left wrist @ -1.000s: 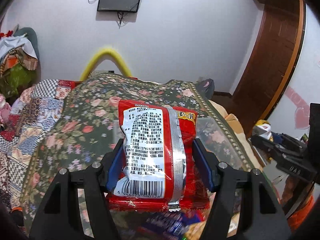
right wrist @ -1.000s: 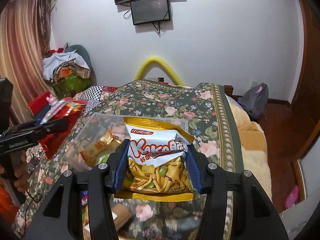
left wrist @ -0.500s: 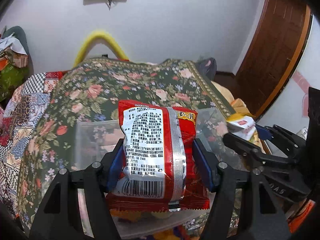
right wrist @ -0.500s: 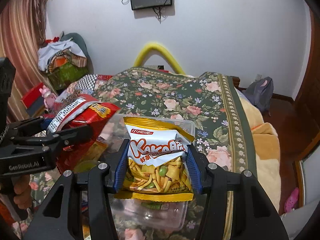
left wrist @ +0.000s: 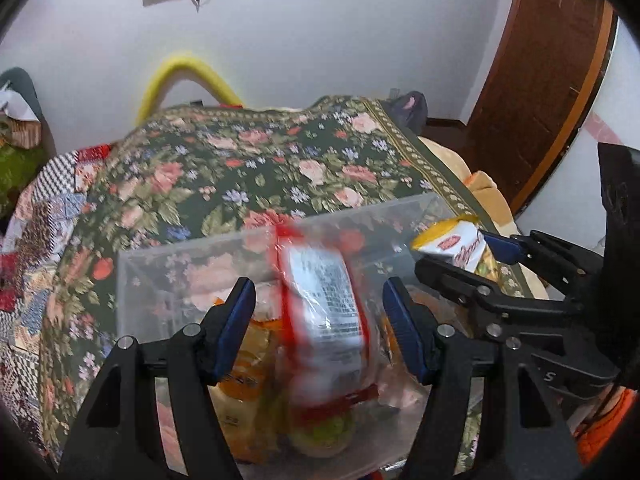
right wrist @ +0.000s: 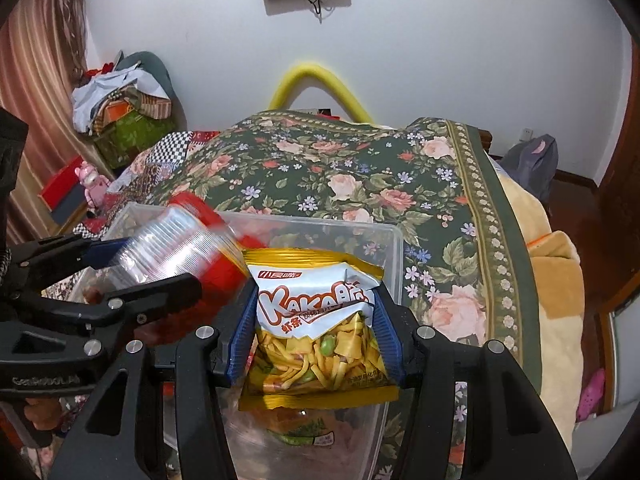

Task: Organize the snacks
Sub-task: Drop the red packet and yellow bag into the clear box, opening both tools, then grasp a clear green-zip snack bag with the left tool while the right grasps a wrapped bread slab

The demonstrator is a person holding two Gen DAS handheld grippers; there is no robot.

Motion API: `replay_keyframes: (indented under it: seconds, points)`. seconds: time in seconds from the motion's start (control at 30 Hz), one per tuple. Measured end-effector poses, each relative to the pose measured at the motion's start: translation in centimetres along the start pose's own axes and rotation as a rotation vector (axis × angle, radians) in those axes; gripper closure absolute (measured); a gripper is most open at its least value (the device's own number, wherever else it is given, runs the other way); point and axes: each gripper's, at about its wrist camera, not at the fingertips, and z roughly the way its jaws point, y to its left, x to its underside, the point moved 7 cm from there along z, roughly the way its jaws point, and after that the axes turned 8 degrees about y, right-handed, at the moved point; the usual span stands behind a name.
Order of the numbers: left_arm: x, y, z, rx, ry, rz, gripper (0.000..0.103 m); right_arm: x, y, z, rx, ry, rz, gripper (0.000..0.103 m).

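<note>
A clear plastic bin [left wrist: 168, 264] sits on the floral bedspread and holds several snack packs. My left gripper [left wrist: 320, 304] is open above it. The red and silver snack bag [left wrist: 324, 312] is blurred between the spread jaws, free of both pads, over the bin. The bag also shows in the right wrist view [right wrist: 180, 248], beside the left gripper [right wrist: 132, 268]. My right gripper [right wrist: 316, 320] is shut on a yellow KaKa snack bag [right wrist: 320, 328] over the bin's [right wrist: 396, 248] right part. It also shows in the left wrist view [left wrist: 472, 256], with the yellow bag [left wrist: 460, 246].
The floral bedspread [right wrist: 360, 172] covers the bed beyond the bin. A yellow foam arch [right wrist: 316, 80] stands at the wall. Piled clothes [right wrist: 120, 104] and a pink toy [right wrist: 92, 184] lie at left. A wooden door [left wrist: 552, 80] is at right.
My left gripper has opened and let go of the red bag, which is dropping into the bin. Both grippers moved forward over the bin. The right still holds the yellow bag.
</note>
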Motion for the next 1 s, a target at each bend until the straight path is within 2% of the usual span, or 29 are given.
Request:
replay_keyframes:
  seconds: [0.2, 0.5, 0.67, 1.0]
  points:
    - [0.0, 0.2, -2.0, 0.01, -0.021, -0.01, 0.037, -0.1, 0.4, -1.2, 0.007, -0.016, -0.018, 0.048]
    - [2.8, 0.3, -8.9, 0.0, -0.09, 0.017, 0.037, 1.0, 1.5, -5.8, 0.005, -0.08, -0.034, 0.039]
    - [6.5, 1.2, -11.9, 0.002, -0.093, 0.003, 0.037, 3.3, 2.1, -8.3, 0.021, -0.101, -0.044, 0.036]
    - [15.6, 2.9, -12.4, -0.004, -0.008, -0.032, 0.037, 9.4, 3.4, -9.7, 0.015, -0.053, -0.045, 0.033]
